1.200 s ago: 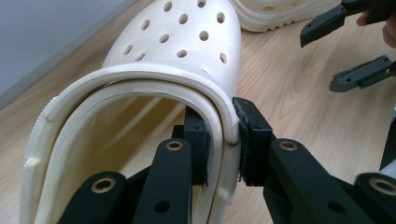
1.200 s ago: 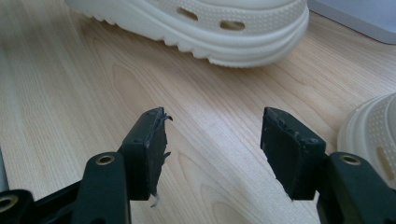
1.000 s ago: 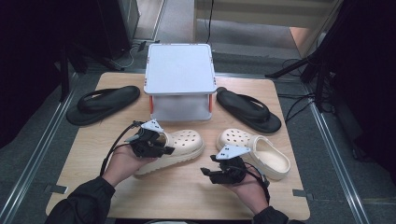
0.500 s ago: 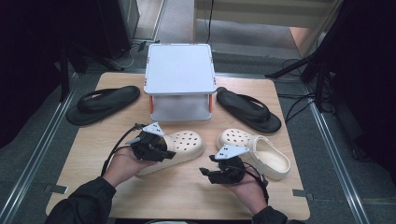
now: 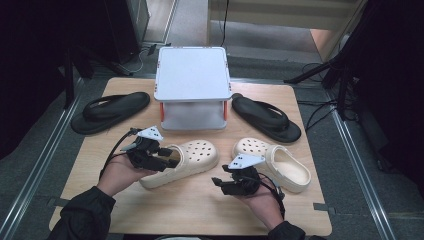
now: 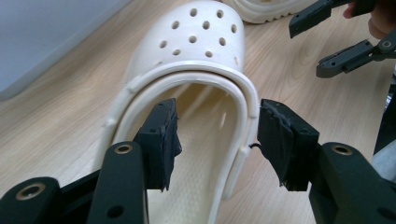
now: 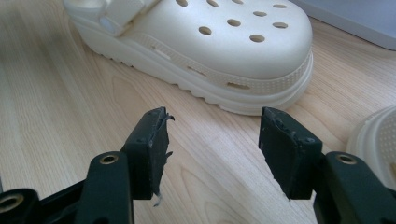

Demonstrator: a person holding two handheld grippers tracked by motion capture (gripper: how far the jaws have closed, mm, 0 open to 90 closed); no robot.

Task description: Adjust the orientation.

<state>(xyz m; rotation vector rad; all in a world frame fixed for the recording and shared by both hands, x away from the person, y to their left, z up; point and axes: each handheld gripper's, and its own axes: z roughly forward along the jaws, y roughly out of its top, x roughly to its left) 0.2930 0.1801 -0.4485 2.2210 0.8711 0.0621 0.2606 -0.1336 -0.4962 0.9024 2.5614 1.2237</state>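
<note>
From above, your left gripper [image 5: 165,157] sits at the heel of the cream perforated foam clog [image 5: 192,157]; your right gripper [image 5: 225,182] hovers nearby. Left gripper view: jaws just opened, released, one inside the heel rim [image 6: 247,107], one outside. Right gripper view: jaws spread, empty, clog beyond.

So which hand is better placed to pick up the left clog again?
Probably left: the left gripper, jaws just opened, straddles the left clog rim. The right gripper is open over bare table.
</note>
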